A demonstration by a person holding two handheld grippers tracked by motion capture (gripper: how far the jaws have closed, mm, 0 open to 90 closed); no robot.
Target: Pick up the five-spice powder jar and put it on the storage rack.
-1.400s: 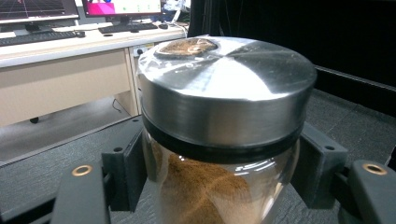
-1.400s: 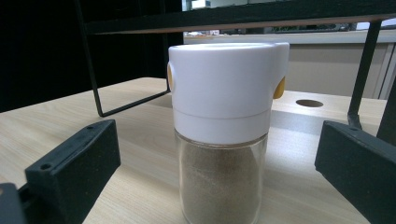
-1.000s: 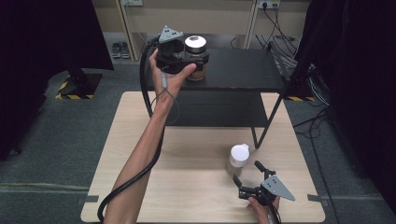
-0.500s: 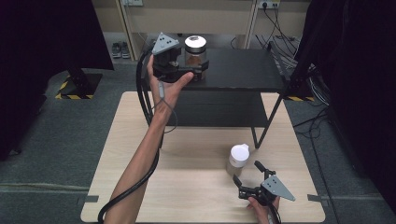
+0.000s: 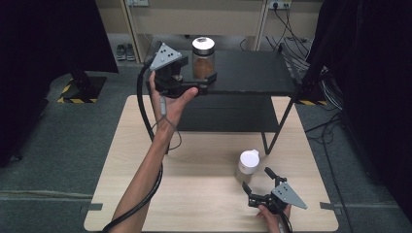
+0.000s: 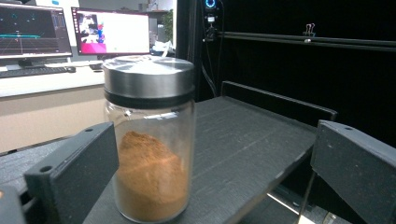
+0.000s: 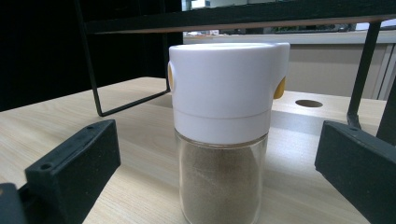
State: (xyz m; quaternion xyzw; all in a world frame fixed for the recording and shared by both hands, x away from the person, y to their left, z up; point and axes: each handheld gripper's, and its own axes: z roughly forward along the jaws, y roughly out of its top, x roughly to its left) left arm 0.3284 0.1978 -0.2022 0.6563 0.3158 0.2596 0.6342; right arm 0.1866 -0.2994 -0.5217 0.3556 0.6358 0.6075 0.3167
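A glass jar of brown powder with a silver lid stands on the black shelf. My left gripper is open just left of it. Its jaws have just been opening, and in the left gripper view the jar stands free between them, close to the left jaw, with no pad pressing on it. On the wooden table stands a white-capped shaker jar of pale powder. My right gripper is open just in front of it. In the right gripper view the shaker sits between the wide jaws, untouched.
The black shelf's thin legs stand on the table's far half. A lower shelf board lies under the top one. Dark curtains hang at both sides, and cables lie on the floor behind. Monitors glow past the shelf.
My left gripper has opened and drawn back to the left, away from the brown-powder jar, which stays on the shelf. The right gripper and the shaker have not moved.
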